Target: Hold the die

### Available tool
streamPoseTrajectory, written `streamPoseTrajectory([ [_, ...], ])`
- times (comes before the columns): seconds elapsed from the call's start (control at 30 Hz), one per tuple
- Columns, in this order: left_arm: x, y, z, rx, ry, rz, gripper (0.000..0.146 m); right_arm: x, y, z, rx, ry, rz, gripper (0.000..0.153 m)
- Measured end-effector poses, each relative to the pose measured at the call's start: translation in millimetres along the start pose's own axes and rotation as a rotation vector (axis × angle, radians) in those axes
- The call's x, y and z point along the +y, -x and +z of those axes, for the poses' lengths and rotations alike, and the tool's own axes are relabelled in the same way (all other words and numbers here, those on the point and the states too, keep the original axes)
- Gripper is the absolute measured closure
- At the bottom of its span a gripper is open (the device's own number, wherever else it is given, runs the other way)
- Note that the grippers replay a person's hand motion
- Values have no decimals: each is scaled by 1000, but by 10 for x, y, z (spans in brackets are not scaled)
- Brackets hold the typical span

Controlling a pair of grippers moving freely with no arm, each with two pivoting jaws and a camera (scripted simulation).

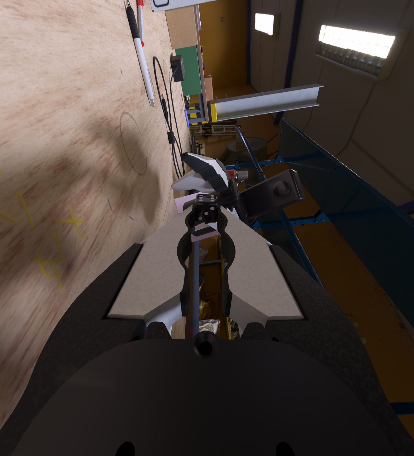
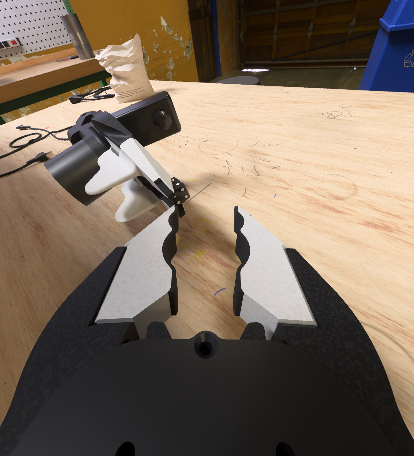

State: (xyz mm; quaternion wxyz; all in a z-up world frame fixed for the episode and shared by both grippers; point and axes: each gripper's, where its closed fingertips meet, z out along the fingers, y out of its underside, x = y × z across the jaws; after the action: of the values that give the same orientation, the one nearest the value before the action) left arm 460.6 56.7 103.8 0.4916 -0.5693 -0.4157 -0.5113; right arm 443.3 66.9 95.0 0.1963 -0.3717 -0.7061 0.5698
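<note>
The small black die with white pips (image 1: 206,208) is pinched at the tips of the left gripper (image 1: 206,214), above the pale plywood tabletop (image 2: 299,222) well inside its edges, so steady pressure is advised while the right gripper (image 2: 205,212), spread wide and empty, is kept clear.

The left gripper (image 1: 206,212) has a broad matte-black body with a pebbled texture, rounded like a dome at 6 o'clock in its own wrist view. Two dark holes sit low on the dome, and a small round recessed socket, possibly a screw seat, sits at its centre. Two pale grey-white, wedge-shaped fingers (image 1: 151,271) taper toward 12 o'clock, each lined with a wavy black inner pad. The right gripper (image 2: 206,212) matches it: speckled black housing, white fingers (image 2: 270,266), scalloped black pads. Seen from outside, each carries a black cylindrical handle and a black rectangular camera block with a domed lens.
</note>
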Motion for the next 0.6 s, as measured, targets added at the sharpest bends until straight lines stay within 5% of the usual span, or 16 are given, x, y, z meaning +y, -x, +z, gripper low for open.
streamPoseTrajectory([
  [0.6, -13, 3, 9, 3, 8, 0, 130, 1, -15, 0, 3, -1, 12, 108],
])
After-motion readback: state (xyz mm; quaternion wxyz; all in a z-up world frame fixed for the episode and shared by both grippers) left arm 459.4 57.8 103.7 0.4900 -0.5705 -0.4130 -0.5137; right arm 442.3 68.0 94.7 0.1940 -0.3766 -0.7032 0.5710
